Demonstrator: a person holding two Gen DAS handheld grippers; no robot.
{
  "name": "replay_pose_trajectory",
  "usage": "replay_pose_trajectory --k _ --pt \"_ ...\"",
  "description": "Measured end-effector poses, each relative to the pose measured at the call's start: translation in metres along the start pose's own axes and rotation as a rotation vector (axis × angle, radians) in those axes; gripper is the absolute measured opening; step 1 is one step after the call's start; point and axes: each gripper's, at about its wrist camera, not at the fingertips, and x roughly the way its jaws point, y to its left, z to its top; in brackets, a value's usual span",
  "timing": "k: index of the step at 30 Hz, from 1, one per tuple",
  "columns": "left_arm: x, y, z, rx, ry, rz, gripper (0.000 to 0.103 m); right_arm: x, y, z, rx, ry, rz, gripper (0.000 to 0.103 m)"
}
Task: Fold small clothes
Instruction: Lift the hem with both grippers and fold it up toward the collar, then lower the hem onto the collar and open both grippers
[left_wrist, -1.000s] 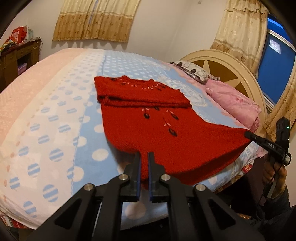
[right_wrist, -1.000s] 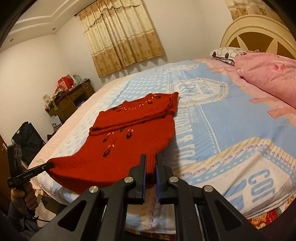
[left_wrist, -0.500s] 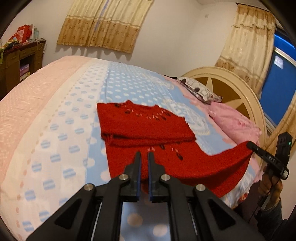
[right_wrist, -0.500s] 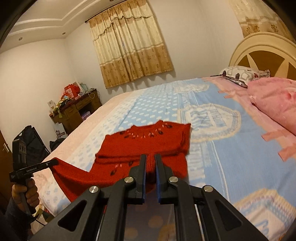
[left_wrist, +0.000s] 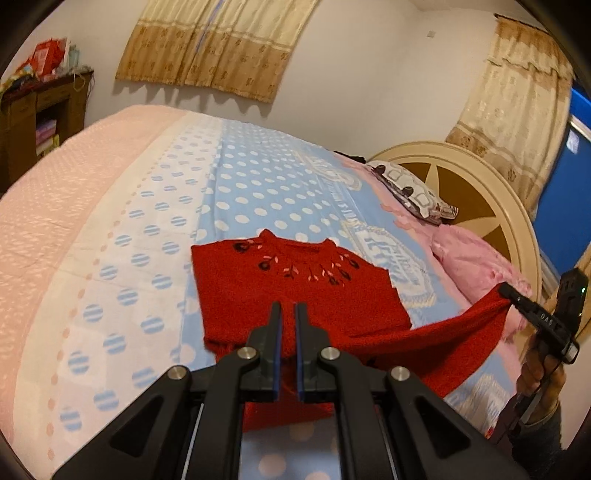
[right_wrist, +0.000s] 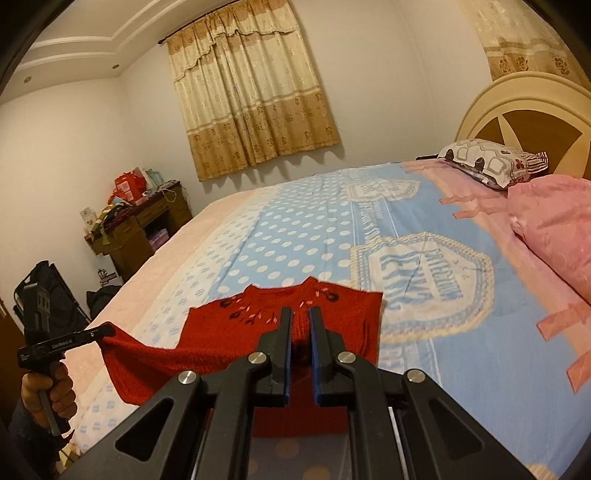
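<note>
A small red knitted sweater with embroidered flowers lies on the bed, its sleeves folded in. My left gripper is shut on one corner of the sweater's bottom hem and my right gripper is shut on the other. Both hold the hem lifted above the bed, towards the neckline. In the left wrist view the right gripper shows at the far right, pinching the raised hem. In the right wrist view the sweater hangs between the fingers and the left gripper at the far left.
The bed has a blue polka-dot and pink blanket. A pink pillow and a patterned pillow lie by the cream headboard. A cluttered wooden dresser stands by the curtained wall.
Both grippers have lifted the sweater's bottom hem and carried it forward over the body towards the neckline. The lower half now hangs raised instead of lying flat.
</note>
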Motion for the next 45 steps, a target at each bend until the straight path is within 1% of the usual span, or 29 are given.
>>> replay_pose_trajectory --k 4,8,14,19,23,30,33,35,37,38,40,42,43,44,45 --pt "0.017 0.004 0.020 -0.002 -0.002 0.004 0.006 0.021 -0.001 0.019 -0.016 0.005 -0.015 0.007" --pt "0.041 0.012 0.039 -0.014 0.020 0.006 0.006 0.054 -0.005 0.035 -0.016 0.027 -0.035 0.007" --pt "0.082 0.023 0.059 -0.018 0.061 0.022 0.006 0.103 -0.018 0.045 0.004 0.069 -0.063 0.007" --pt "0.116 0.040 0.072 -0.047 0.086 0.035 0.006 0.150 -0.029 0.049 0.015 0.116 -0.088 0.007" --pt "0.150 0.059 0.077 -0.071 0.127 0.060 0.006 0.193 -0.043 0.048 0.027 0.163 -0.112 0.007" --pt "0.198 0.083 0.069 -0.095 0.199 0.096 0.006 0.260 -0.070 0.031 0.069 0.260 -0.158 0.007" --pt "0.208 0.088 0.068 -0.092 0.204 0.114 0.006 0.280 -0.078 0.026 0.071 0.291 -0.179 0.007" --pt "0.211 0.091 0.069 -0.094 0.191 0.122 0.007 0.294 -0.085 0.026 0.081 0.312 -0.187 0.008" --pt "0.211 0.092 0.070 -0.086 0.181 0.124 0.009 0.309 -0.091 0.024 0.098 0.359 -0.174 0.009" --pt "0.210 0.091 0.071 -0.075 0.176 0.126 0.009 0.312 -0.094 0.023 0.106 0.364 -0.181 0.010" --pt "0.202 0.089 0.070 -0.048 0.154 0.140 0.012 0.310 -0.095 0.024 0.094 0.340 -0.182 0.022" --pt "0.191 0.087 0.068 -0.015 0.140 0.146 0.013 0.302 -0.093 0.025 0.068 0.314 -0.176 0.070" --pt "0.186 0.087 0.067 -0.004 0.132 0.151 0.016 0.299 -0.093 0.025 0.067 0.308 -0.168 0.073" --pt "0.179 0.088 0.065 0.006 0.119 0.155 0.019 0.292 -0.095 0.025 0.078 0.288 -0.149 0.073" --pt "0.174 0.088 0.064 0.018 0.113 0.164 0.024 0.288 -0.095 0.025 0.082 0.280 -0.143 0.073"
